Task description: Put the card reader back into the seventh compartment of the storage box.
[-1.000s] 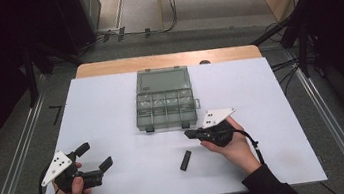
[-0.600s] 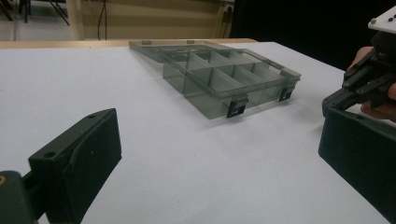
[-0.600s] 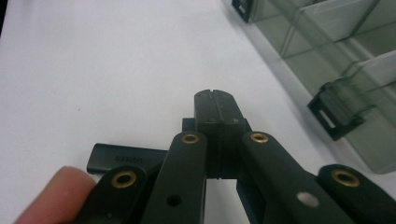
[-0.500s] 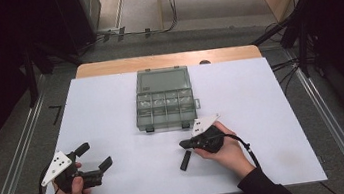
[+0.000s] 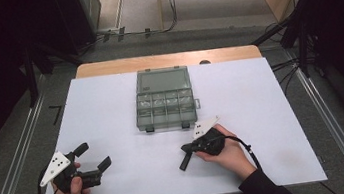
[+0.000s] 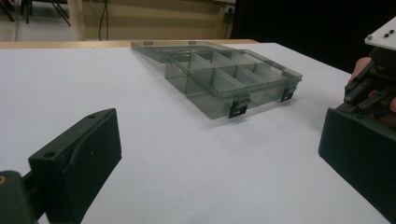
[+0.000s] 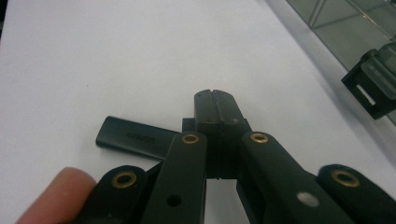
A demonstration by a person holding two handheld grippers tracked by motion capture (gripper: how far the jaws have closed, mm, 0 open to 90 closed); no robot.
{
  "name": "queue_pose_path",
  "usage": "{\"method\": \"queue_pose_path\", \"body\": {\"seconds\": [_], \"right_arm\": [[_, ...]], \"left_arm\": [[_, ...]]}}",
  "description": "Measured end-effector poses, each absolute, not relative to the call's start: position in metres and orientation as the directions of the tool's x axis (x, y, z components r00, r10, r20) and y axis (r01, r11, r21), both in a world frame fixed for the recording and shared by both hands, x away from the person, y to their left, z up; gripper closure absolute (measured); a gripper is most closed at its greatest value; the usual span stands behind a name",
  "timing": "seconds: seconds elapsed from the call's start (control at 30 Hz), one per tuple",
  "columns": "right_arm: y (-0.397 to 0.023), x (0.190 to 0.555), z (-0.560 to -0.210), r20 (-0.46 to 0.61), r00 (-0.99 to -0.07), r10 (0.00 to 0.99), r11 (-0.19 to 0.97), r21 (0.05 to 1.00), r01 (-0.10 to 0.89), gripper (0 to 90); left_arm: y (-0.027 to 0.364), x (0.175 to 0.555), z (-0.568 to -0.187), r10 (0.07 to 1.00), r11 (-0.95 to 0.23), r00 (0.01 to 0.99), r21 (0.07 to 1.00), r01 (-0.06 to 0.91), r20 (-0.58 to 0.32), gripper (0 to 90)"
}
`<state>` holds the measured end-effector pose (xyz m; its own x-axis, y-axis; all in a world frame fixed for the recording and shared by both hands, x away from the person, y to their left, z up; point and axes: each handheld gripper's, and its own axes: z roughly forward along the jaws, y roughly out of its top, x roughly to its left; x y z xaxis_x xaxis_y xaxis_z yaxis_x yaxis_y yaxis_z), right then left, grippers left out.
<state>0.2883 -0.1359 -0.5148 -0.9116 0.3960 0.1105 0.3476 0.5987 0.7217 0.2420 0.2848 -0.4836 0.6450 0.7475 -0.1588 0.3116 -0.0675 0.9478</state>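
A small black stick-shaped piece [image 5: 184,162] [image 7: 133,137] lies flat on the white table. My right gripper [image 5: 187,150] [image 7: 215,100] hovers right over it, jaws pressed together with nothing between them; the piece's near end runs under the gripper's linkage. I cannot tell whether they touch. A clear grey compartment box [image 5: 166,105] [image 6: 224,79] sits open mid-table, lid laid back, and its latch corner [image 7: 373,88] shows at the right of the right gripper view. My left gripper [image 5: 94,155] [image 6: 219,154] rests at the near left, open and empty.
The white table sheet [image 5: 111,110] stretches wide to the left and right of the box. A wooden edge [image 5: 165,60] runs along the far side. Metal rails and cables border the table. In the left gripper view, the right hand's gripper [image 6: 373,84] shows at the right edge.
My right gripper has moved left and toward the near edge, from beside the box to over the black piece. The left gripper has stayed put.
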Motion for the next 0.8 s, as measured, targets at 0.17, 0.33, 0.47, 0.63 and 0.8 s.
{"method": "queue_pose_path", "body": {"seconds": [0.17, 0.33, 0.47, 0.63, 0.8], "right_arm": [[-0.142, 0.281, -0.514, 0.121, -0.908, 0.401, 0.587, 0.728, 0.356, 87.6], [-0.149, 0.272, -0.513, 0.136, -0.903, 0.408, 0.57, 0.734, 0.368, 87.6], [-0.153, 0.269, -0.513, 0.143, -0.897, 0.419, 0.549, 0.746, 0.376, 87.6], [-0.151, 0.277, -0.516, 0.133, -0.878, 0.461, 0.533, 0.749, 0.393, 87.6], [-0.147, 0.279, -0.517, 0.136, -0.881, 0.453, 0.557, 0.728, 0.399, 87.6]], "left_arm": [[0.285, 0.242, -0.484, 0.747, -0.069, 0.645, 0.948, 0.312, -0.158, 0.0], [0.284, 0.242, -0.484, 0.746, -0.071, 0.647, 0.948, 0.311, -0.157, 0.0], [0.284, 0.242, -0.483, 0.745, -0.075, 0.649, 0.948, 0.31, -0.154, 0.0], [0.282, 0.242, -0.484, 0.746, -0.081, 0.65, 0.947, 0.31, -0.148, 0.0], [0.283, 0.242, -0.484, 0.748, -0.081, 0.648, 0.948, 0.309, -0.147, 0.0]]}}
